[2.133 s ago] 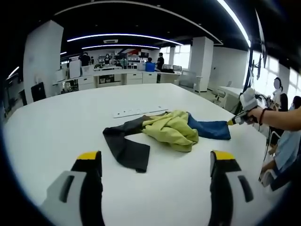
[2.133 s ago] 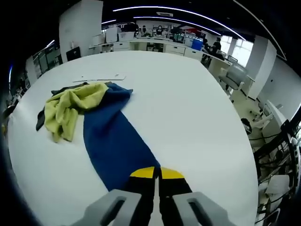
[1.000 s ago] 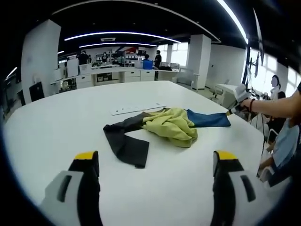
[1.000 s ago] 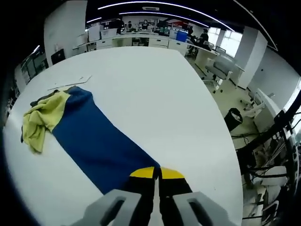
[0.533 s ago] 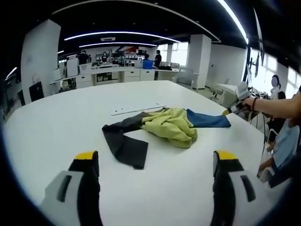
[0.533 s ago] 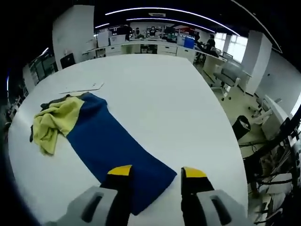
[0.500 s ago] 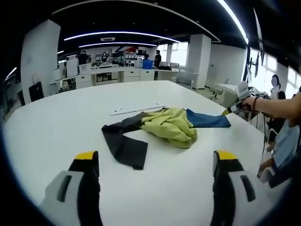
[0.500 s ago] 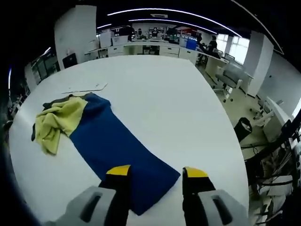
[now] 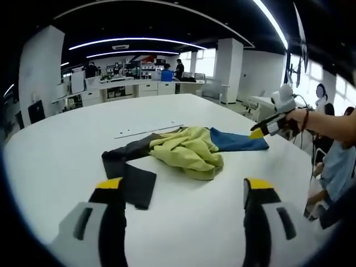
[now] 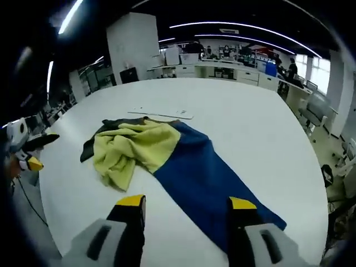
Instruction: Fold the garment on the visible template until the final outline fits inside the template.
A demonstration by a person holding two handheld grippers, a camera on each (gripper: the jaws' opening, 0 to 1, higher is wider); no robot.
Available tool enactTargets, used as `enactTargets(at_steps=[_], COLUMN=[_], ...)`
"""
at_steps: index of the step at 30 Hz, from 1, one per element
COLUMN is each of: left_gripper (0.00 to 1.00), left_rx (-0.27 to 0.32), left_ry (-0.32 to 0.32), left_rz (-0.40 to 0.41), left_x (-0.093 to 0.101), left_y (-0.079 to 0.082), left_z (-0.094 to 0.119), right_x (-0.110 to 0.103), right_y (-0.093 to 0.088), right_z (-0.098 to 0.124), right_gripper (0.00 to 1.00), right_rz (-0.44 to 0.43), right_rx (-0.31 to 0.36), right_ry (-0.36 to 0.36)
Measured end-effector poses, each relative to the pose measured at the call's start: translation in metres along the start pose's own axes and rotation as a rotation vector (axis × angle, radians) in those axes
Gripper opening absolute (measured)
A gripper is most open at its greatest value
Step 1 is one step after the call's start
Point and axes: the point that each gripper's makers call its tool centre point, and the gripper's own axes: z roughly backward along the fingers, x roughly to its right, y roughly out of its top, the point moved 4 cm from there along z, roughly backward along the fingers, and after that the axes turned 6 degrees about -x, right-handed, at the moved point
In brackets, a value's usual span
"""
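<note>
I have just let go of the blue leg: half a second ago my right gripper [image 10: 186, 207] had opened over the hem, and a second ago it was pinched shut on it, dragging the blue panel out long across the table [image 10: 261, 128]. Now that camera has swung back, and the garment [image 10: 167, 153] lies with the blue leg stretched flat toward me, its end under and just past my right-hand jaw, while the yellow middle [image 9: 186, 150] is still a crumpled heap and the dark leg [image 9: 130, 169] trails off the other way. I judge that one leg is roughly laid out and the real folding has not started; the bunched centre needs spreading first. The thin pale strip [image 10: 161, 113] beyond the cloth may be part of the template, but I cannot tell. My right jaws stand wide apart and hold nothing. My left gripper [image 9: 183, 192] has come closer to the dark leg, jaws wide apart, empty, one tip over its edge.
</note>
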Motion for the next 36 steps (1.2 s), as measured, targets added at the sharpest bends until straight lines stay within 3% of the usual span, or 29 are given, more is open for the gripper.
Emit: enactTargets(at_steps=[6,8,14,23,28,36], left_gripper=[0.76,0.69,0.65,0.50,0.41,0.34], left_rx=[-0.006,-0.008,-0.014,-0.050,-0.057,-0.065], left_ry=[-0.010,-0.019,-0.035,-0.040,-0.039,-0.012], left_rz=[-0.036,-0.031,-0.030,-0.040,-0.045,-0.023], left_x=[0.014,0.019,0.029,0.042,0.048,0.046], left_y=[0.000,-0.001,-0.006,-0.022,-0.027,-0.033], left_z=[-0.017,-0.024,-0.045,-0.080,-0.097,-0.120], right_x=[-0.030,-0.038,-0.063,-0.077,-0.081,-0.089], right_y=[0.002,0.002,-0.003,-0.010,-0.012,-0.013], right_z=[-0.018,-0.023,-0.042,-0.066,-0.077,-0.089], right_gripper=[0.57,0.56,0.48,0.30,0.25,0.20], right_rz=[0.072,0.087,0.116,0.138,0.133,0.125], right_rx=[0.004,0.011,0.021,0.051,0.064,0.082], right_ry=[0.057,0.070,0.107,0.114,0.119,0.117])
